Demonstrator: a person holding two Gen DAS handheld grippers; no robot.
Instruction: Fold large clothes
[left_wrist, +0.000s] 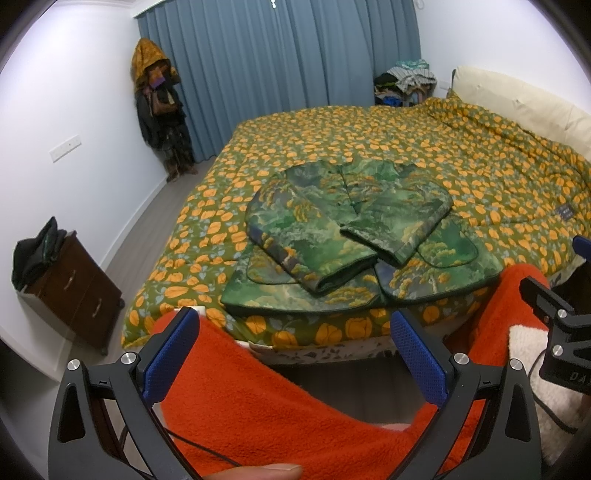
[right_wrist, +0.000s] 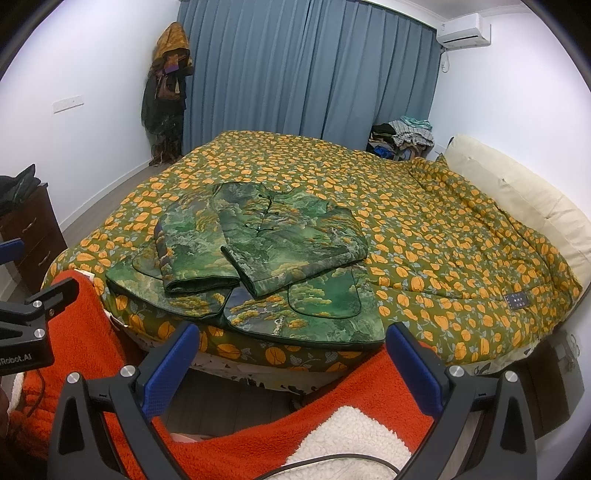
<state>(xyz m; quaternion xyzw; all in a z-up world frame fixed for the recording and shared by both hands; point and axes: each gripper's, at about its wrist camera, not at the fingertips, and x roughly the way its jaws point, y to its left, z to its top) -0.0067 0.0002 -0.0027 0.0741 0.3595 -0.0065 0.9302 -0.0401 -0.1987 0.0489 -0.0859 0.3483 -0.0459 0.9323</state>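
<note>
A green landscape-print jacket (left_wrist: 351, 229) lies flat at the near edge of the bed, front up, both sleeves folded across its body; it also shows in the right wrist view (right_wrist: 266, 251). My left gripper (left_wrist: 291, 325) is open and empty, held back from the bed's near edge, short of the jacket's hem. My right gripper (right_wrist: 291, 339) is open and empty, also short of the hem. The right gripper's body shows at the right edge of the left wrist view (left_wrist: 557, 325).
The bed carries a green quilt with orange flowers (right_wrist: 443, 229) and a cream pillow (right_wrist: 517, 199). An orange fleece garment (left_wrist: 258, 398) fills the foreground below both grippers. A dark wooden drawer chest (left_wrist: 74, 291) stands left. Clothes hang in the corner (left_wrist: 159, 107); a clothes pile (right_wrist: 402, 140) sits behind the bed.
</note>
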